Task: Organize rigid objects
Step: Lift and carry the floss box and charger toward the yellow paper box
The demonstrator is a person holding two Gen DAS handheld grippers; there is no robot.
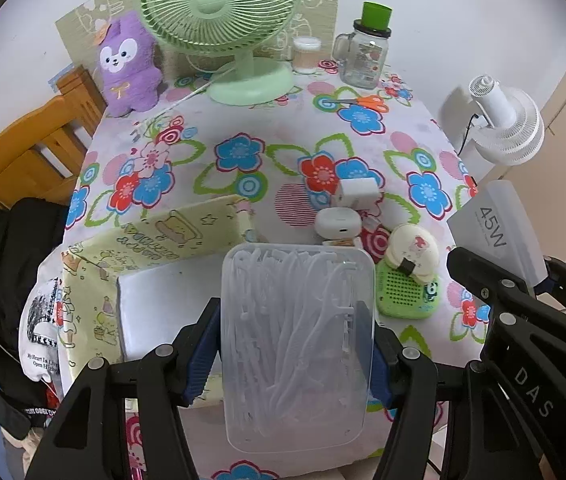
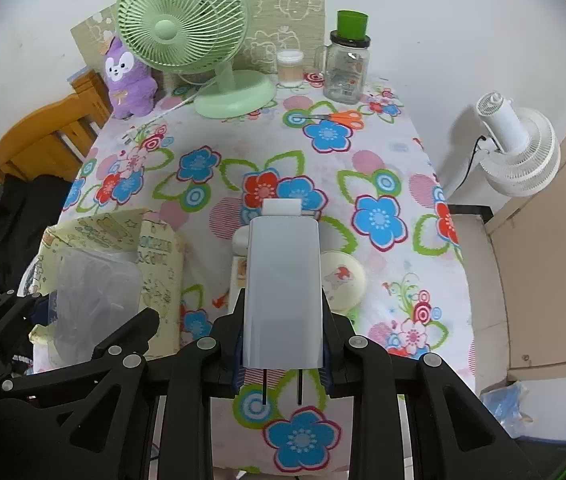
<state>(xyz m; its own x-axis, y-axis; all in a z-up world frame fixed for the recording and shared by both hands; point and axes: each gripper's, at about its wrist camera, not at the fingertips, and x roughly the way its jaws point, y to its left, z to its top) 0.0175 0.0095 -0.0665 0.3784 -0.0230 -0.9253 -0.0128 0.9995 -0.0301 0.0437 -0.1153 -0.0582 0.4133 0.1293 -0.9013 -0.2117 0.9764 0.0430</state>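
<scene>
While my left fingers [image 1: 297,364] clamp the sides of a translucent plastic box [image 1: 297,344] full of thin white picks, my right fingers [image 2: 281,344] are clenched on a smooth white charger [image 2: 281,292], its two prongs pointing back at me. Both are lifted above the desk [image 2: 383,160] with its flowered cloth. Just left of the box lies a pale yellow printed pouch [image 1: 155,256]. Beyond my fingertips sit a round cream compact [image 2: 341,278], a small white case [image 1: 339,224] and a white cube adapter [image 1: 357,192], partly hidden. Farthest stands a ribbed green fan [image 1: 223,12].
</scene>
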